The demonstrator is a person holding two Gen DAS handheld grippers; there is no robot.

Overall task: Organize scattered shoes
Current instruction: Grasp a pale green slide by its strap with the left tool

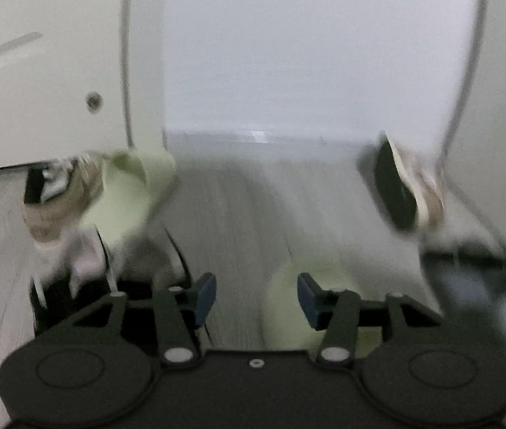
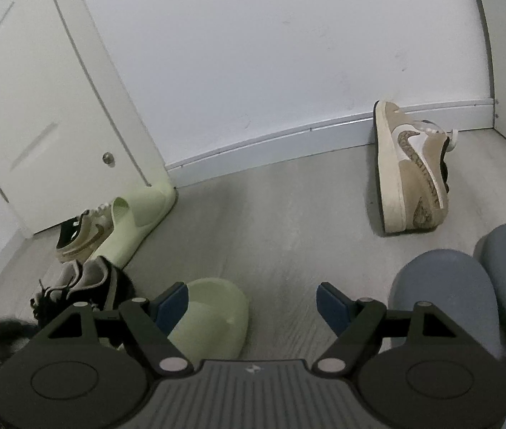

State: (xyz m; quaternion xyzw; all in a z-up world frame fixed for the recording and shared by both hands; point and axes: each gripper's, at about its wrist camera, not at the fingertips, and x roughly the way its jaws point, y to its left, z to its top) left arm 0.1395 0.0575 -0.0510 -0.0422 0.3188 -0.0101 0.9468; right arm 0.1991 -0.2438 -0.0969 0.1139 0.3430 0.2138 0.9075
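Right gripper (image 2: 253,304) hovering wide open, holding nothing, above grey floor (image 2: 288,221). Left gripper (image 1: 256,295) part open, empty, view blurring. Tan sneaker (image 2: 410,171) lying tipped on side, touching wall skirting. Second tan sneaker (image 2: 84,232) and green slide (image 2: 138,218) sitting together by door (image 2: 56,107). Another green slide (image 2: 213,318) lying just beneath right gripper; black sneaker (image 2: 88,282) nearby.

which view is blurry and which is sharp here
Left wrist view: motion-smeared, the floor streaked and the tan sneaker soft. Right wrist view: sharp, the tan sneaker crisp, the baseboard bowed by fisheye.
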